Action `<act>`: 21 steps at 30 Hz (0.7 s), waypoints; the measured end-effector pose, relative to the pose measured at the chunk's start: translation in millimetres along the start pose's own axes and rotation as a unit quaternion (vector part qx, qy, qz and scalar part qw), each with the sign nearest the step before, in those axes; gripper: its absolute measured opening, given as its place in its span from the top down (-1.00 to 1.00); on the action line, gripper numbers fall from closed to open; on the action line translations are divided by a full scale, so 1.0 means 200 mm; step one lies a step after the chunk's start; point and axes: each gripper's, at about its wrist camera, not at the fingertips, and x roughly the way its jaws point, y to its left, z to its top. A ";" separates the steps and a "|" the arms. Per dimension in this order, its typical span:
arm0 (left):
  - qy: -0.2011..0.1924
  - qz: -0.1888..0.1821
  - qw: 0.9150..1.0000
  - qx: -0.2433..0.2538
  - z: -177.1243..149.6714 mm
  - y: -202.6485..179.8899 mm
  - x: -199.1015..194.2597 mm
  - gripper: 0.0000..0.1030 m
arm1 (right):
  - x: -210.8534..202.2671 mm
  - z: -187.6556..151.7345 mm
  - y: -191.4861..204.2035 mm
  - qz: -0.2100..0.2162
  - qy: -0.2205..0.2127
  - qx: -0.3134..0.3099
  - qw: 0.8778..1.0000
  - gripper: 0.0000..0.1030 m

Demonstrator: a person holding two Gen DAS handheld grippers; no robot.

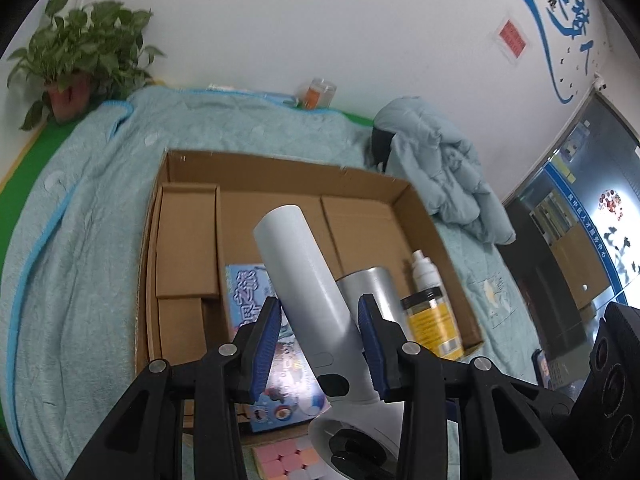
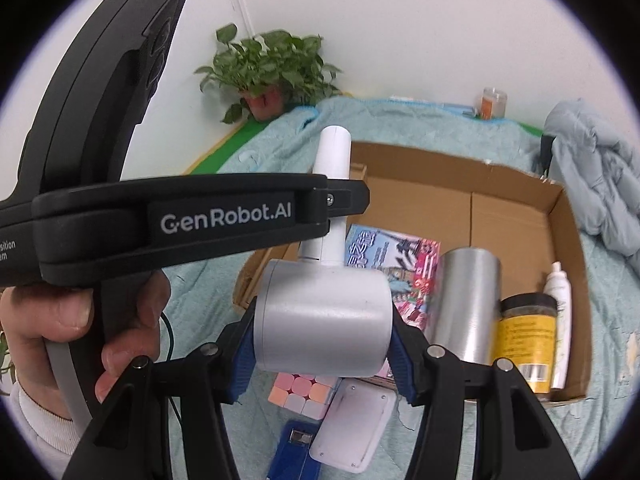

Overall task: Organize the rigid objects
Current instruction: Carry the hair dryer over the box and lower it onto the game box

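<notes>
A white hair dryer is held over the cardboard box [image 1: 280, 168]. My left gripper [image 1: 320, 316] straddles its handle [image 1: 296, 264]; its left pad stands a little off the handle, so its grip is unclear. My right gripper [image 2: 324, 344] is shut on the dryer's barrel [image 2: 324, 320], and the handle [image 2: 332, 152] points away past the left gripper's body [image 2: 180, 216]. In the box lie small cartons [image 1: 186, 240], a colourful booklet [image 2: 384, 256], a steel cup [image 2: 468, 300], a yellow-labelled jar [image 2: 528, 332] and a white spray bottle [image 2: 560, 312].
A pastel cube [image 2: 304, 392], a white flat device [image 2: 352, 428] and a blue item [image 2: 296, 452] lie on the blue blanket before the box. A potted plant [image 1: 76, 64] stands at the back corner, a small jar [image 1: 318, 94] by the wall, and a crumpled quilt [image 1: 440, 168] at the right.
</notes>
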 end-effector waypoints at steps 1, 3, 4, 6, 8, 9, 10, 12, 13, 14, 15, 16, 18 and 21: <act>0.009 -0.001 1.000 -0.002 -0.02 0.04 0.05 0.28 | 0.05 0.00 0.00 0.001 0.009 0.003 1.000 -0.07; 0.022 -0.005 1.000 -0.011 -0.09 0.09 0.14 0.28 | 0.13 -0.02 -0.01 0.000 0.024 0.008 1.000 -0.07; 0.029 -0.006 0.999 -0.016 -0.10 0.13 0.17 0.28 | 0.17 -0.02 -0.01 0.001 0.030 0.011 0.999 -0.07; 0.043 -0.005 0.999 -0.021 -0.14 0.18 0.25 0.28 | 0.25 -0.04 -0.01 0.000 0.042 0.014 0.999 -0.07; 0.053 -0.003 0.998 -0.025 -0.17 0.24 0.32 0.28 | 0.32 -0.07 0.00 -0.002 0.053 0.015 0.998 -0.07; 0.057 -0.004 0.998 -0.028 -0.18 0.26 0.35 0.28 | 0.35 -0.08 0.00 -0.002 0.057 0.018 0.998 -0.07; 0.062 -0.007 0.997 -0.034 -0.19 0.29 0.38 0.29 | 0.38 -0.08 0.00 -0.003 0.060 0.020 0.998 -0.07; 0.059 -0.017 0.997 -0.039 -0.20 0.32 0.41 0.29 | 0.41 -0.10 0.00 -0.010 0.064 0.023 0.998 -0.07; 0.057 -0.020 0.997 -0.037 -0.20 0.33 0.41 0.29 | 0.41 -0.10 0.00 -0.015 0.058 0.021 0.998 -0.07; 0.058 -0.023 0.997 -0.036 -0.19 0.33 0.42 0.29 | 0.41 -0.10 0.01 -0.026 0.053 0.017 0.998 -0.07; 0.060 -0.025 0.997 -0.033 -0.19 0.32 0.42 0.29 | 0.41 -0.10 0.02 -0.032 0.053 0.015 0.998 -0.07; 0.062 -0.027 0.997 -0.030 -0.19 0.32 0.43 0.29 | 0.40 -0.10 0.02 -0.038 0.053 0.016 0.998 -0.07; 0.062 -0.030 0.997 -0.021 -0.19 0.30 0.43 0.29 | 0.40 -0.11 0.02 -0.044 0.053 0.023 0.997 -0.07; 0.068 -0.035 0.997 -0.020 -0.19 0.28 0.46 0.31 | 0.42 -0.12 0.00 -0.050 0.059 0.039 0.996 -0.07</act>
